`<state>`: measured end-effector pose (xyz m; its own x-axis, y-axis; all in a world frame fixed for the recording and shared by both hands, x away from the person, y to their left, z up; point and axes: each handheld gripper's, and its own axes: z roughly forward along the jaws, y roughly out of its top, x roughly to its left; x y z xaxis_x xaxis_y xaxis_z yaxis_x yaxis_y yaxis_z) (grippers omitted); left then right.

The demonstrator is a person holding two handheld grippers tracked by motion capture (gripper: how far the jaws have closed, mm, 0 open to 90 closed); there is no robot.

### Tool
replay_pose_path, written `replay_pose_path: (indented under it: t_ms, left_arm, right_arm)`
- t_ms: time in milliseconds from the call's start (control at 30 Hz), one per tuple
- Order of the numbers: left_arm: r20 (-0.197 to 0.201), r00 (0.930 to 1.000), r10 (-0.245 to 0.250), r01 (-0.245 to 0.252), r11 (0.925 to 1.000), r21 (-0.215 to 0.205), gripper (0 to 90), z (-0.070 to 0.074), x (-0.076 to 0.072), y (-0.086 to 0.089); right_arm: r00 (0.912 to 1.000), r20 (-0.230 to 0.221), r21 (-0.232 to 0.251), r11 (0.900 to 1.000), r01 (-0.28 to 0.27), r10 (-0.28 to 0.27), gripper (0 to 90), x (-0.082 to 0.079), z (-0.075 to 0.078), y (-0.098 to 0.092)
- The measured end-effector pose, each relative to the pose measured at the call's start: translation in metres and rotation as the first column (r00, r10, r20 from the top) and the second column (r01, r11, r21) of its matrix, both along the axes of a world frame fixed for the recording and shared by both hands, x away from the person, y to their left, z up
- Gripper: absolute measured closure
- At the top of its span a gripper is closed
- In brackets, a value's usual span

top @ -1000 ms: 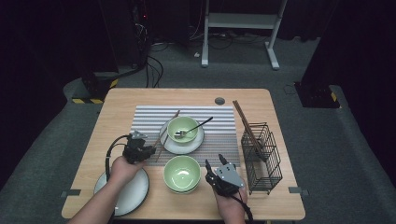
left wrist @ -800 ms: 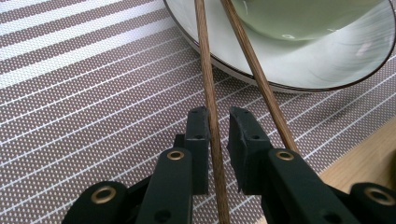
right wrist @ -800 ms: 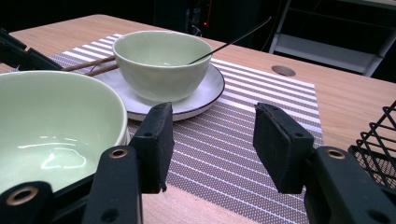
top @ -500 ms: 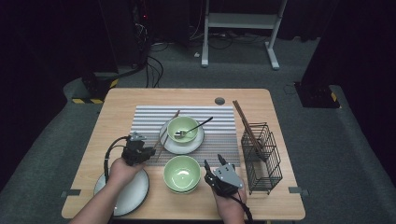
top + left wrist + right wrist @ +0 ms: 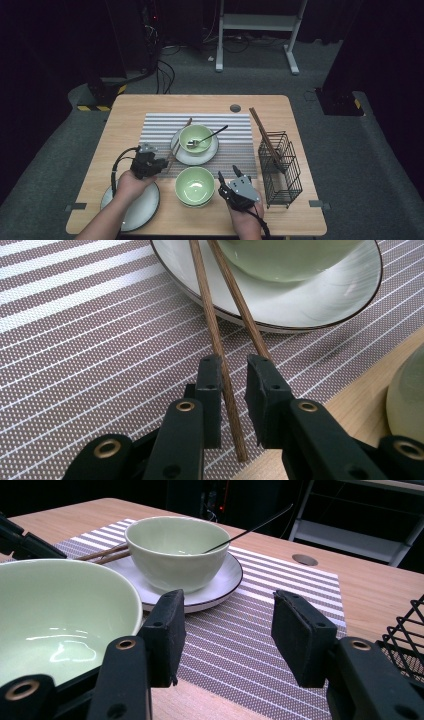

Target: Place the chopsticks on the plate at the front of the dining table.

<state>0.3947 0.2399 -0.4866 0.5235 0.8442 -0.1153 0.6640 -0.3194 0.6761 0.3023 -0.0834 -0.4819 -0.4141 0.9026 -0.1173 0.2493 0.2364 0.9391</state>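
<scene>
Left gripper (image 5: pixel 232 371) fingers nearly closed around one chopstick (image 5: pixel 216 340), second chopstick (image 5: pixel 242 305) outside: risk of lone pickup. Right gripper (image 5: pixel 227 630) fingers open, empty.

- In the left gripper view, one chopstick (image 5: pixel 250 320) runs behind the claw's right jaw.
- The near bowl (image 5: pixel 55 615) is cut off by the right gripper view's left edge.
- The grey plate (image 5: pixel 137 212) lies partly under the left forearm.

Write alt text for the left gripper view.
The left gripper has its two black jaws set around the near ends of a pair of wooden chopsticks lying on a striped placemat. The far ends of the chopsticks rest on a white plate under a green bowl.
</scene>
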Motion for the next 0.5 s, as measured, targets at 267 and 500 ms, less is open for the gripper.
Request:
replay_pose_path:
  t_ms: [267, 500]
  left_arm:
    - [-0.006, 1.0, 0.002, -0.002, 0.9999, -0.016, 75.7, -0.002, -0.0023, 0.0011]
    - [-0.007, 1.0, -0.001, 0.0, 0.9998, -0.022, 75.3, -0.0012, -0.0023, 0.0014]
  right_arm:
    - [1.0, -0.004, -0.002, 1.0, -0.005, 0.005, 47.2, 0.0004, -0.0011, 0.0016]
    - [1.0, -0.004, -0.001, 1.0, -0.004, 0.004, 47.1, 0.0006, -0.0009, 0.0018]
